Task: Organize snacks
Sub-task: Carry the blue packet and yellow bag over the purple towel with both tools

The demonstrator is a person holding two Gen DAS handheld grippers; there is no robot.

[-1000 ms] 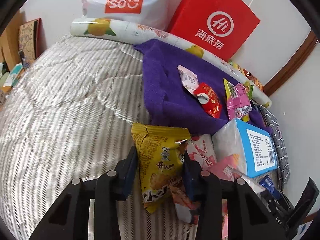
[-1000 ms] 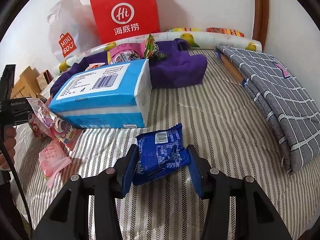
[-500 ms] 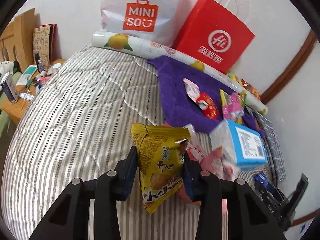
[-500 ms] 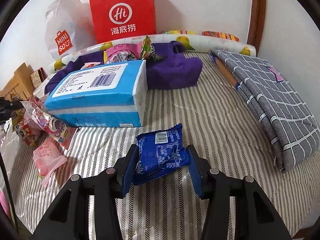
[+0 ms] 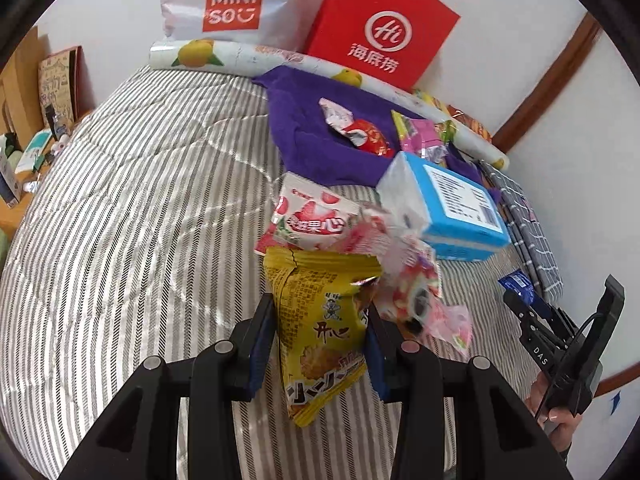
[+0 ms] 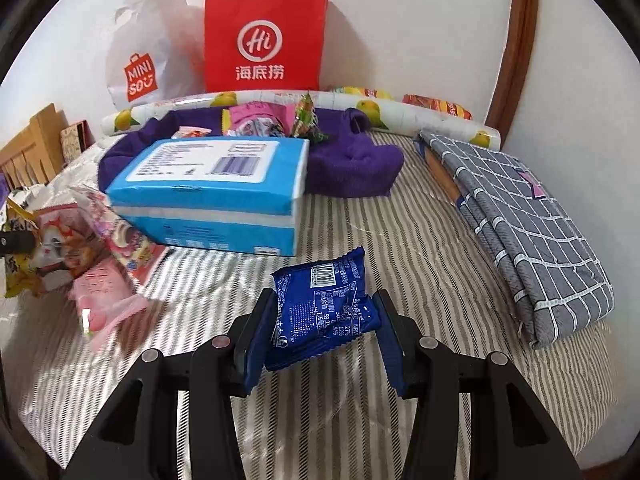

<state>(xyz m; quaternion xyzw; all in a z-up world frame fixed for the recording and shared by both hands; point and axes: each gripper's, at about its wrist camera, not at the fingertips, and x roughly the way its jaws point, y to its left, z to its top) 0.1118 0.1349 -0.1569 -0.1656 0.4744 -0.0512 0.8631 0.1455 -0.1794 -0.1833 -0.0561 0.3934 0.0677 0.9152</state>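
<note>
I see the striped bed cover (image 5: 132, 208) filling most of both views, with the folded grey checked sheet (image 6: 520, 216) lying along its far right side. At the wall stand the red paper bag (image 6: 264, 40) and the white Miniso bag (image 5: 228, 0), and a fruit-printed roll (image 6: 400, 110) lies along their foot. A purple cloth (image 5: 316, 148) is spread just before the roll, with a red wrapper (image 5: 370, 138) and pink packets (image 5: 420, 136) on it. The blue tissue pack (image 6: 212, 184) sits beside the cloth's near edge, and a loose heap of pink and strawberry snack packs (image 5: 316, 220) lies next to it. My left gripper (image 5: 320, 340) has its jaws closed narrow on the yellow snack bag (image 5: 320, 320), held upright just in front of that heap. My right gripper (image 6: 324, 328) pinches the small blue snack packet (image 6: 324, 312) between both pads, raised over bare bed cover, near the tissue pack
</note>
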